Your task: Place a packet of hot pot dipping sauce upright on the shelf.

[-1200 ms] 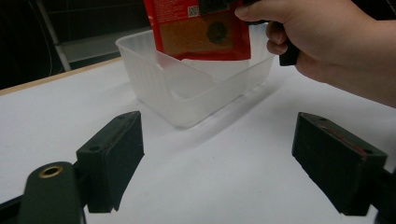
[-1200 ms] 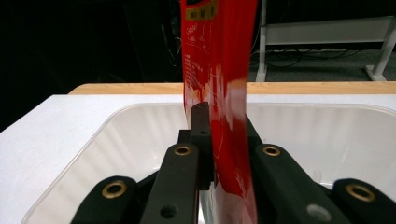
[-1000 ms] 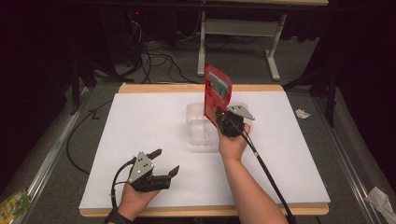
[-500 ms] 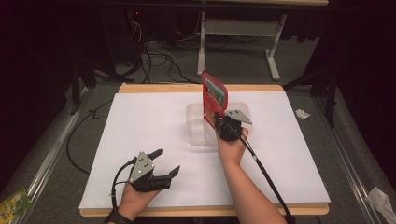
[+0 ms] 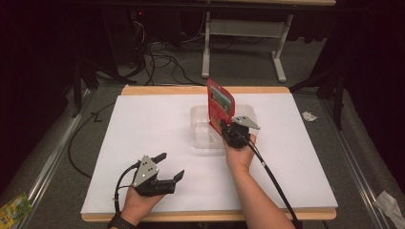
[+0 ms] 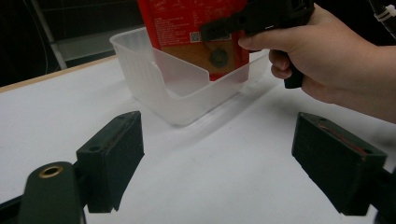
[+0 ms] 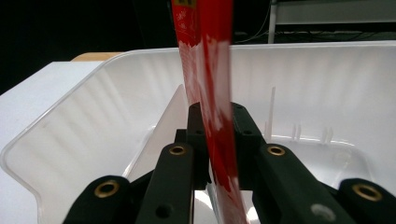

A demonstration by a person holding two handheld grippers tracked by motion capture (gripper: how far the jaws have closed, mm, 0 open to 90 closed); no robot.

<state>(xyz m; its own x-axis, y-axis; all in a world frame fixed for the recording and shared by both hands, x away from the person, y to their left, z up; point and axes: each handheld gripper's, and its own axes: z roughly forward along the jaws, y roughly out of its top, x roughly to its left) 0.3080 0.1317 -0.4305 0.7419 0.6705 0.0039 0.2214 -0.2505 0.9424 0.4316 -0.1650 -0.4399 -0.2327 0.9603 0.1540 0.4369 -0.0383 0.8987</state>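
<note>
Clear tub (image 5: 203, 129) stands mid-table (image 5: 119, 124); a red packet (image 5: 219, 102) stands on edge with its lower end inside the tub. Right gripper (image 7: 215, 140), level at the tub's near wall, has its jaws close on the packet (they have just been easing apart, packet between them). Left gripper (image 5: 167, 167) rests near the front edge, jaws wide, holding nothing.
</note>
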